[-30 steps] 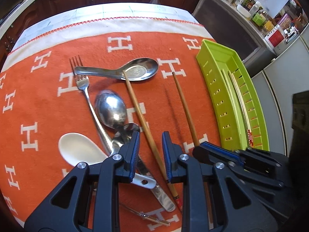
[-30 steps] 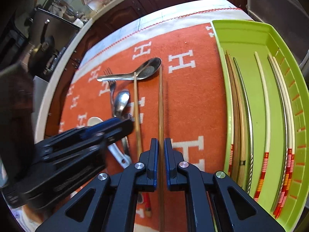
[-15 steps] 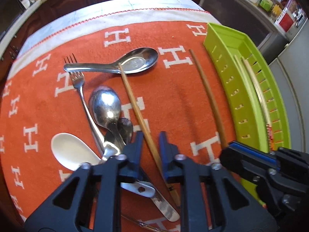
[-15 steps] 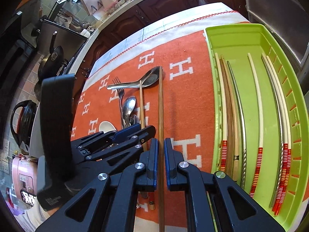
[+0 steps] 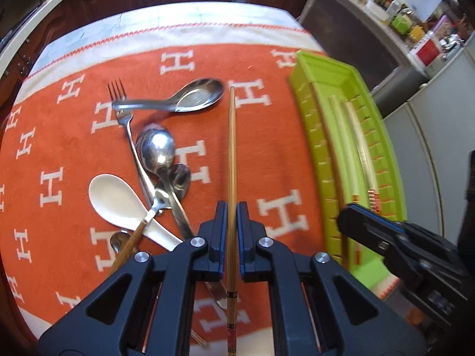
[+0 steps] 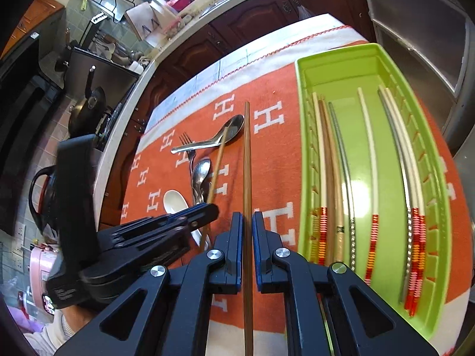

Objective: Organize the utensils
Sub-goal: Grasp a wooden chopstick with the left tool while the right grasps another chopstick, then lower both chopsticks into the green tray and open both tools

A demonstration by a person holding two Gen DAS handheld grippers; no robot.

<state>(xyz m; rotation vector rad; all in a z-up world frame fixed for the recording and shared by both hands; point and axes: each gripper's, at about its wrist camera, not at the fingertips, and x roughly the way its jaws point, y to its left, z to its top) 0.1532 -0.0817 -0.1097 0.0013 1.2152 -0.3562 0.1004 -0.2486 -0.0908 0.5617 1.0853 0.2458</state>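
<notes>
My left gripper is shut on a brown chopstick and holds it above the orange cloth. My right gripper is shut on a second brown chopstick, raised beside the green tray. The tray holds several chopsticks lying lengthwise; it also shows in the left wrist view. On the cloth lie a steel soup spoon, a fork, a steel spoon and a white spoon. The left gripper also shows in the right wrist view.
A wood-handled utensil lies by the white spoon. The table's far edge borders dark cabinets. A steel appliance stands right of the tray. A counter with pans is at left.
My left gripper closed on the chopstick that lay over the soup spoon and lifted it. My right gripper moved up and toward the tray, still holding its chopstick.
</notes>
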